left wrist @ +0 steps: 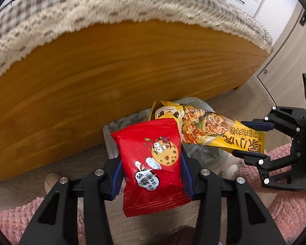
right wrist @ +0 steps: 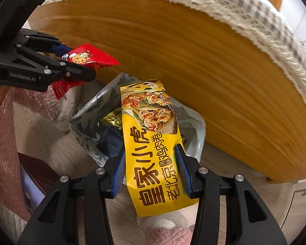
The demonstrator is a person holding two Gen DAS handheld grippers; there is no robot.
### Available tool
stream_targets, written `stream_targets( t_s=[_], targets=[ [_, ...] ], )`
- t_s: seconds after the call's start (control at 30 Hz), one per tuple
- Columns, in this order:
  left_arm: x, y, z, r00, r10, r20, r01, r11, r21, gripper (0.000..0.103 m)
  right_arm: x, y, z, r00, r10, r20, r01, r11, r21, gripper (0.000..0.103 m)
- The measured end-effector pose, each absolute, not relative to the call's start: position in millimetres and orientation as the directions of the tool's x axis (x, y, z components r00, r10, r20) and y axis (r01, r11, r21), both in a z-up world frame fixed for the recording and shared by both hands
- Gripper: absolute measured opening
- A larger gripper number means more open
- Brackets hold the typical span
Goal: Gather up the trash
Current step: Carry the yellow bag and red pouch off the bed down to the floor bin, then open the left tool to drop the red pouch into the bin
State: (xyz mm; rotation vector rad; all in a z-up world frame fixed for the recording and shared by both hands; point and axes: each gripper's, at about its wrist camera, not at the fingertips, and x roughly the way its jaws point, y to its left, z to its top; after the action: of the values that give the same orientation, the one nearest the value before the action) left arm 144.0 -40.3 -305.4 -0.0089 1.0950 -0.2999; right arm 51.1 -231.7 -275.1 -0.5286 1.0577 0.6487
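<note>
Left gripper (left wrist: 152, 175): clenched across the middle of the red cookie packet (left wrist: 153, 163), blue pads pressing its two long sides, the packet bulging between them. I hold it mid-body so both crimped ends hang free and nothing snags.

Right gripper (right wrist: 152, 173): likewise clamped on the lower half of the yellow wrap packet (right wrist: 151, 143), which sticks out forward over the bag. The long free end leads, which I judge lets it enter the opening first.

Both grippers point steeply down at the plastic trash bag (right wrist: 87, 110) on the floor. It sits open-mouthed, a dark blue wrapper (right wrist: 110, 140) and a small gold wrapper (right wrist: 112, 118) already inside. In the left wrist view the yellow packet crosses just behind the red one; I cannot tell whether they touch.

Edges: the wooden bed side panel (left wrist: 91, 85) stands right behind the bag, its lace-trimmed cover (left wrist: 104, 10) overhanging above. No room on that side. The pink rug (left wrist: 285, 204) borders the near side. The mouth is soft and partly slumped, so the clear way in is from straight above.

Judgement: both items over the bag, release not yet made. Risk: the long yellow packet catches the rim and tips out.
</note>
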Motion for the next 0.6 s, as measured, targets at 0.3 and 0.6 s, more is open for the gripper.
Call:
stream_targets(
  t_s=[0.3,0.6],
  targets=[
    [164.2,-45.4,-340.6,0.357,-0.209,-0.910,0.205,0.968,-0.142,0.046,74.1,-212.2,-301.6,0.237,0.220,-0.946,-0.809,0.583,-0.068,0.045],
    [172.9,-43.1,-370.8,0.306,-0.191,-0.933,0.185,0.973,-0.138,0.046,97.8,-207.5,-325.7,0.134,0.187,-0.973,-0.874,0.486,-0.027,0.045]
  ],
)
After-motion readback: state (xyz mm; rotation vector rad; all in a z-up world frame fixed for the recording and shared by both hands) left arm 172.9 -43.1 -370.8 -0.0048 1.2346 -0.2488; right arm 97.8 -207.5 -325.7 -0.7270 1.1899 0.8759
